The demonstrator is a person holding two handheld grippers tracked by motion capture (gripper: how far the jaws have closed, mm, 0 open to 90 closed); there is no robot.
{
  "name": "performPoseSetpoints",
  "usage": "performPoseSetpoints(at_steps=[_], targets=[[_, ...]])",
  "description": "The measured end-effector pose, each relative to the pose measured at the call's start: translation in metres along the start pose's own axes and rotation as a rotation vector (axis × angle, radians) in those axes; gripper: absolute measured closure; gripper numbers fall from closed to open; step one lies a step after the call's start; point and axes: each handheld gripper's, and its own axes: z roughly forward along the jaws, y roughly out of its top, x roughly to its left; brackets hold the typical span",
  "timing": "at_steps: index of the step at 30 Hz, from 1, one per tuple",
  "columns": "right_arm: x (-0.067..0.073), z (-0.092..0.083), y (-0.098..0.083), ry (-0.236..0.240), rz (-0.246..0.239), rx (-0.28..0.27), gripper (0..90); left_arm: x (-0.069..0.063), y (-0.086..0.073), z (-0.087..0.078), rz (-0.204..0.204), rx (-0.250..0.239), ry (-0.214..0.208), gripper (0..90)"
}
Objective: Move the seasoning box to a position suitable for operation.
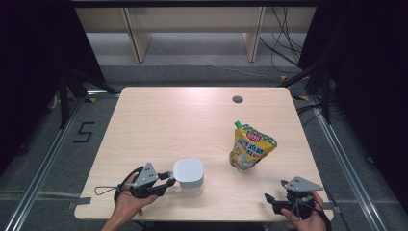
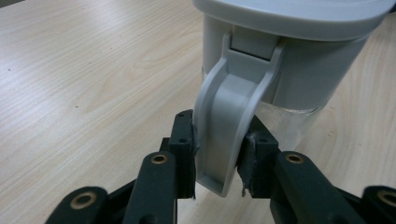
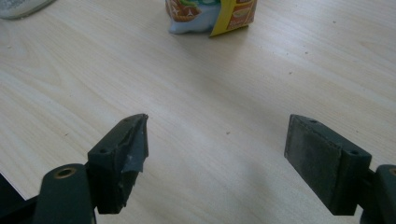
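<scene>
Your left gripper (image 1: 169,182) is clamped on the grey handle (image 2: 224,135) of the white-lidded jug (image 1: 188,175); the pads press it from both sides. That grip reads clearly in the left gripper view. From the high view you just see the gripper's nose butting against the jug's left side, with the handle itself hidden under it.

The jug stands upright on the table (image 1: 183,120), near the front edge, left of centre. The left gripper view adds that the body below the grey collar is clear (image 2: 289,126); whether anything is in it, can't tell. The lid is cut off at the top of that frame.

Your right gripper (image 1: 270,198) sits at the front right corner with its jaws wide apart and nothing between them. The right gripper view shows bare wood between the pads (image 3: 322,158), and the left pad looks frayed at its tip.

The yellow spouted pouch (image 1: 250,147) stands upright right of centre, well apart from the jug. The high view shows it whole. The right gripper view catches just its bottom edge (image 3: 210,14) at the top of frame, plus a sliver of the jug base (image 3: 21,7) in the corner. The pouch's print is too small to read.
</scene>
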Motion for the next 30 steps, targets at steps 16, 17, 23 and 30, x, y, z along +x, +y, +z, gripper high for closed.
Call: performPoseSetpoints(at_steps=[16,17,23,30], targets=[[-0.001,0.002,0.000,0.013,-0.013,0.000,22.7,-0.010,0.006,0.014,0.043,-0.017,-0.057,69.2],[-0.001,0.002,0.000,0.002,-0.019,-0.001,22.8,-0.011,0.007,0.015,0.045,-0.015,-0.069,69.2],[-0.002,0.002,-0.001,-0.015,0.007,-0.012,22.7,-0.012,0.007,0.015,0.014,-0.019,-0.064,66.5],[0.000,0.001,-0.001,-0.020,0.002,-0.009,22.7,-0.014,0.007,0.001,-0.037,0.002,-0.109,40.2]])
